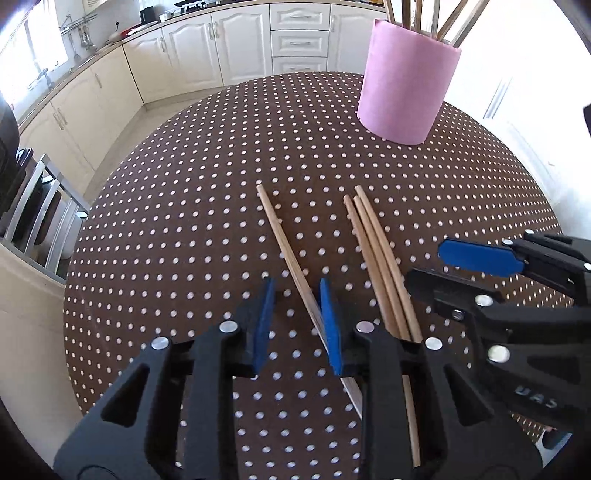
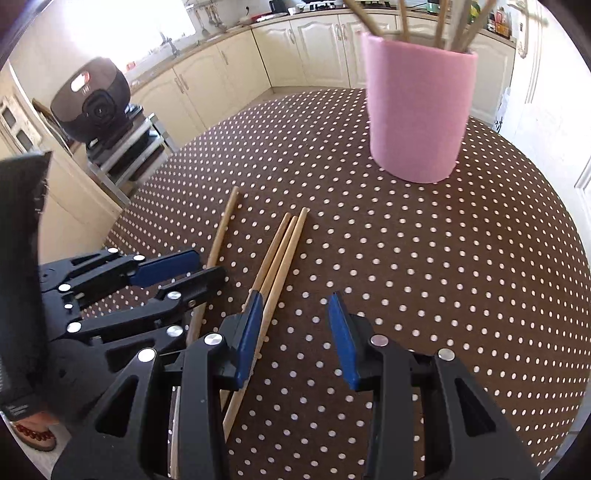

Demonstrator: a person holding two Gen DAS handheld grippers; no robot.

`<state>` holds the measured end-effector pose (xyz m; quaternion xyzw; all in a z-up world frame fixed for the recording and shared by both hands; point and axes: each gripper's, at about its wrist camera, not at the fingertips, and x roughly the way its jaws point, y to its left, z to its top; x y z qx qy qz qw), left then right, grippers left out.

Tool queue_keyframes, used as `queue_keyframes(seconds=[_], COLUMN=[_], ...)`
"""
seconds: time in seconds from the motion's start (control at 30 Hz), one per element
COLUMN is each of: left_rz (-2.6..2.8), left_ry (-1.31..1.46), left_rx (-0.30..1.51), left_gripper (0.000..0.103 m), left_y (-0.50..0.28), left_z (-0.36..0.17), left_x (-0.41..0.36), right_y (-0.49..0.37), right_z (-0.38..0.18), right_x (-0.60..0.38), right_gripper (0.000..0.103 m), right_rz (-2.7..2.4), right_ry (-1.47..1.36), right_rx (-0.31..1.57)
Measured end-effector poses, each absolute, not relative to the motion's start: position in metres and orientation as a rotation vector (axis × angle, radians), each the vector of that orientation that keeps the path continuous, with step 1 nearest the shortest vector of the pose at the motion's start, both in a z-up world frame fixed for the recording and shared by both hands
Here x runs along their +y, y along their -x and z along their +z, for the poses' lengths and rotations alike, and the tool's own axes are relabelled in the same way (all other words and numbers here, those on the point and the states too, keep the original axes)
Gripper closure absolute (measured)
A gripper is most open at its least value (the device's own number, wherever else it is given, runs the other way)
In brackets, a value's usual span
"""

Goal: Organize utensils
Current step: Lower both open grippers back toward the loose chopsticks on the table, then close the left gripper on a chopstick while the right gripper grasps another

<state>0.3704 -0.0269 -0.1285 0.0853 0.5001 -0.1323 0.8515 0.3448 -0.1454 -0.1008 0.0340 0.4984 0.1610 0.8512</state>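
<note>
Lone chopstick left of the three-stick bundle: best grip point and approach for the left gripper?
Grip the lone chopstick at its near half, where the left gripper already straddles it. Come from above, fingers crossing the shaft: it lies flat on the dotted tablecloth, thin and round, clear of the bundle, so a top-down pinch suits.

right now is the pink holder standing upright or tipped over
Upright. The pink holder stands on its base on the dotted tablecloth, open end up, with wooden sticks poking out of the top.
</note>
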Motion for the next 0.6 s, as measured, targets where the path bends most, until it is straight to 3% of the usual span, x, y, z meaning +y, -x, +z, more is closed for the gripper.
queue_keyframes(seconds=[0.6], left_rz=[-0.276], left_ry=[-0.168], left_rx=[1.055], left_gripper=[0.078], left_y=[-0.367], left_z=[-0.128], left_x=[-0.017], right_y=[-0.356], right_z=[-0.106], right_x=[-0.123], right_gripper=[0.072], right_rz=[0.273], right_ry=[0.114], right_rx=[1.067])
